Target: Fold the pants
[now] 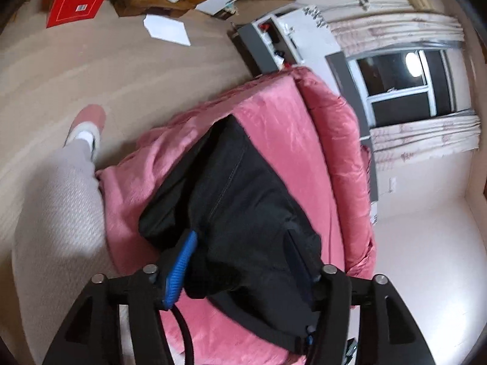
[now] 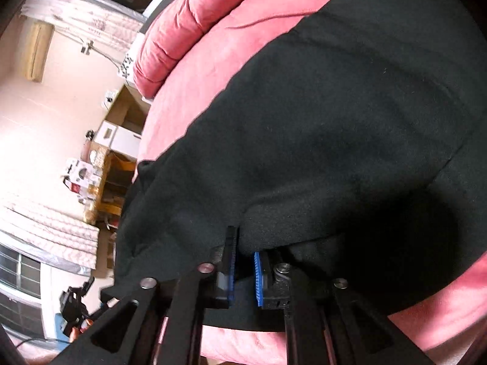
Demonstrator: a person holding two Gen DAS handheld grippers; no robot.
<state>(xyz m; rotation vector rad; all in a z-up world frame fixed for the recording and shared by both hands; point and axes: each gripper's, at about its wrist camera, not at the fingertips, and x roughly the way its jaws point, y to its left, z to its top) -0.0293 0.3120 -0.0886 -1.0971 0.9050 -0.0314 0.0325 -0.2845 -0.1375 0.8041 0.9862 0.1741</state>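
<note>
Gripping: the right gripper has its blue-padded fingers drawn narrow, pinching an edge of the black pants between them.
Left gripper: the left gripper stands with its jaws spread wide; a bunched fold of the black pants fills the gap between them, the ribbed blue pad lying against the cloth on one side. Whether it presses the fabric cannot be told.
Pants: spread across a pink blanket on a bed, the near part raised toward both grippers, a stitched seam running along the fabric.
Bedding: a pink pillow lies at the bed's far end.
Person: a leg in pale trousers and a pink slipper stand on the floor just beside the bed.
Room: a red box lies on the beige floor; a dark window sits beyond the bed.
</note>
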